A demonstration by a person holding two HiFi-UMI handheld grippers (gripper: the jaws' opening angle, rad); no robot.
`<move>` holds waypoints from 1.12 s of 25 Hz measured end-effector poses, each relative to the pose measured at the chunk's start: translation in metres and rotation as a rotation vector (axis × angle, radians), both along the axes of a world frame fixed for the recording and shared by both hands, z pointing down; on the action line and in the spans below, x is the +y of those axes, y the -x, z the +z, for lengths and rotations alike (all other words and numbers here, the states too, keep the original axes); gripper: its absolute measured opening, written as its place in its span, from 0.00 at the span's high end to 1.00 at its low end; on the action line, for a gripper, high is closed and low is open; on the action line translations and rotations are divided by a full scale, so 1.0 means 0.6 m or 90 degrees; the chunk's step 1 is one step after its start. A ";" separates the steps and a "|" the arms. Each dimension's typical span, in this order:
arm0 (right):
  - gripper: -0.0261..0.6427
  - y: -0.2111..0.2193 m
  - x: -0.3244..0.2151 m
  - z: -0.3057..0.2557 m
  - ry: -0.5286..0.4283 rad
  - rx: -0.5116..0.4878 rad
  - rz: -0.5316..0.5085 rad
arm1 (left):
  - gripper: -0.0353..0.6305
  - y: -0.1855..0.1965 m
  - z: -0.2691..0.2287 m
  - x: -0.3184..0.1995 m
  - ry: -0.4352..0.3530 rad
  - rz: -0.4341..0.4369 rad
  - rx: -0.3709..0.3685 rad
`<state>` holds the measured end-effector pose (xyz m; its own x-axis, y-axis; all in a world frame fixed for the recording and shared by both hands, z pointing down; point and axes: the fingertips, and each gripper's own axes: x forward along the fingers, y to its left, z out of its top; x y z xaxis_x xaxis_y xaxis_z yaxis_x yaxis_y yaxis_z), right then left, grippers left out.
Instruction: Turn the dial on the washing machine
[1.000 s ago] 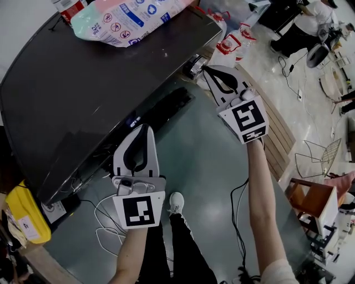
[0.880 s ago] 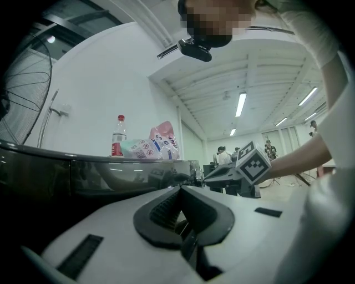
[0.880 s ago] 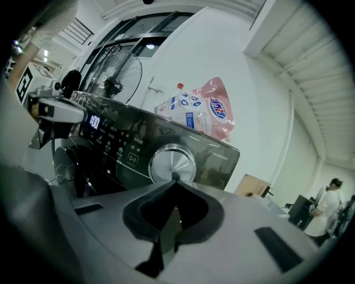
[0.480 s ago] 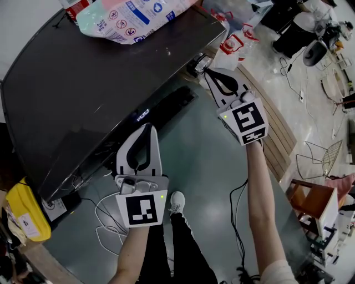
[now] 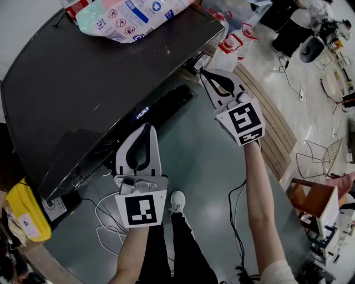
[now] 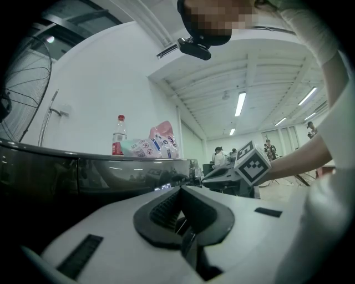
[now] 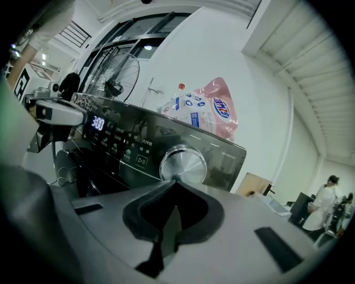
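Observation:
The washing machine (image 5: 89, 83) is dark and glossy, and its lit display (image 5: 141, 113) reads 3:00 (image 7: 97, 122). Its silver dial (image 7: 182, 163) sits at the right end of the control panel (image 7: 127, 147). In the head view the dial (image 5: 193, 65) is partly hidden. My right gripper (image 5: 203, 72) is shut and empty, with its tips (image 7: 176, 181) just in front of the dial's lower edge; I cannot tell if they touch. My left gripper (image 5: 147, 126) is also shut and empty, and hangs in front of the machine below the display. In its own view the left gripper (image 6: 180, 189) points along the machine's front.
A pink and white detergent bag (image 5: 130, 16) and a bottle (image 6: 118, 136) lie on the machine's top. A yellow container (image 5: 25, 213) and cables (image 5: 105, 219) are at the lower left. Wooden boards (image 5: 277, 133) and a chair (image 5: 316, 202) are on the right. People stand far off (image 7: 324, 208).
My right gripper has moved up and left, closer to the dial. The left gripper has stayed nearly still.

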<state>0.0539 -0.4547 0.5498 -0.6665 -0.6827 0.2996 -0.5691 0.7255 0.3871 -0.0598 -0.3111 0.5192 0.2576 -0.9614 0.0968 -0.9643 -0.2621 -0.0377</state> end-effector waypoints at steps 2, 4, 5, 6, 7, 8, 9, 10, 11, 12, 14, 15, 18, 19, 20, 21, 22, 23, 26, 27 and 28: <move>0.96 -0.004 -0.004 0.001 -0.001 0.001 0.010 | 0.95 0.001 0.000 0.000 -0.001 0.001 -0.001; 0.96 -0.009 -0.010 -0.001 -0.001 0.000 0.021 | 0.95 0.003 -0.001 0.000 -0.003 -0.001 -0.002; 0.96 -0.010 -0.011 -0.002 -0.001 -0.001 0.023 | 0.95 0.005 -0.001 0.000 -0.004 -0.001 -0.002; 0.96 -0.010 -0.011 -0.002 -0.001 -0.001 0.023 | 0.95 0.007 -0.001 0.000 -0.004 -0.002 -0.003; 0.96 -0.009 -0.011 -0.002 -0.001 -0.002 0.023 | 0.95 0.008 0.000 0.000 -0.004 -0.002 -0.004; 0.96 -0.009 -0.010 -0.001 -0.001 -0.003 0.022 | 0.95 0.009 0.001 0.000 -0.004 -0.003 -0.004; 0.96 -0.009 -0.010 -0.001 0.000 -0.003 0.022 | 0.95 0.010 0.001 -0.001 -0.003 -0.004 -0.003; 0.96 -0.009 -0.010 0.000 0.000 -0.003 0.022 | 0.95 0.011 0.002 -0.001 -0.003 -0.004 -0.002; 0.96 -0.009 -0.010 -0.001 0.001 -0.004 0.022 | 0.95 0.012 0.002 -0.001 -0.002 -0.005 -0.001; 0.96 -0.009 -0.010 -0.001 0.001 -0.005 0.024 | 0.95 0.012 0.001 -0.001 -0.003 -0.005 -0.001; 0.96 -0.009 -0.009 -0.004 0.003 -0.011 0.030 | 0.95 0.011 -0.001 -0.002 -0.004 -0.003 0.000; 0.96 -0.010 -0.007 -0.006 0.004 -0.015 0.034 | 0.95 0.011 -0.003 -0.002 -0.004 -0.002 0.001; 0.96 -0.008 0.010 -0.021 0.005 -0.028 0.042 | 0.95 0.008 -0.016 -0.001 -0.009 -0.001 0.009; 0.96 -0.007 0.020 -0.029 0.003 -0.030 0.044 | 0.95 0.007 -0.025 -0.001 -0.013 0.000 0.011; 0.96 -0.006 0.030 -0.040 -0.001 -0.029 0.046 | 0.95 0.006 -0.038 -0.001 -0.018 0.001 0.013; 0.96 -0.004 0.041 -0.054 -0.006 -0.027 0.049 | 0.95 0.005 -0.054 0.000 -0.024 0.002 0.015; 0.96 -0.003 0.054 -0.071 -0.010 -0.026 0.054 | 0.95 0.004 -0.074 0.001 -0.031 0.003 0.017; 0.96 -0.003 0.068 -0.093 -0.014 -0.029 0.063 | 0.95 0.003 -0.096 0.005 -0.039 0.004 0.017; 0.96 -0.009 0.113 -0.183 -0.042 -0.044 0.093 | 0.95 -0.003 -0.176 0.020 -0.072 0.019 -0.004; 0.96 -0.012 0.125 -0.217 -0.061 -0.045 0.098 | 0.95 -0.006 -0.204 0.023 -0.087 0.024 -0.006; 0.96 -0.014 0.137 -0.250 -0.076 -0.044 0.104 | 0.95 -0.009 -0.231 0.026 -0.097 0.027 -0.003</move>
<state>0.0624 -0.3723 0.3997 -0.5603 -0.8113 0.1672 -0.7033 0.5726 0.4213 -0.0542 -0.2956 0.3805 0.2987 -0.9531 -0.0489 -0.9521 -0.2941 -0.0841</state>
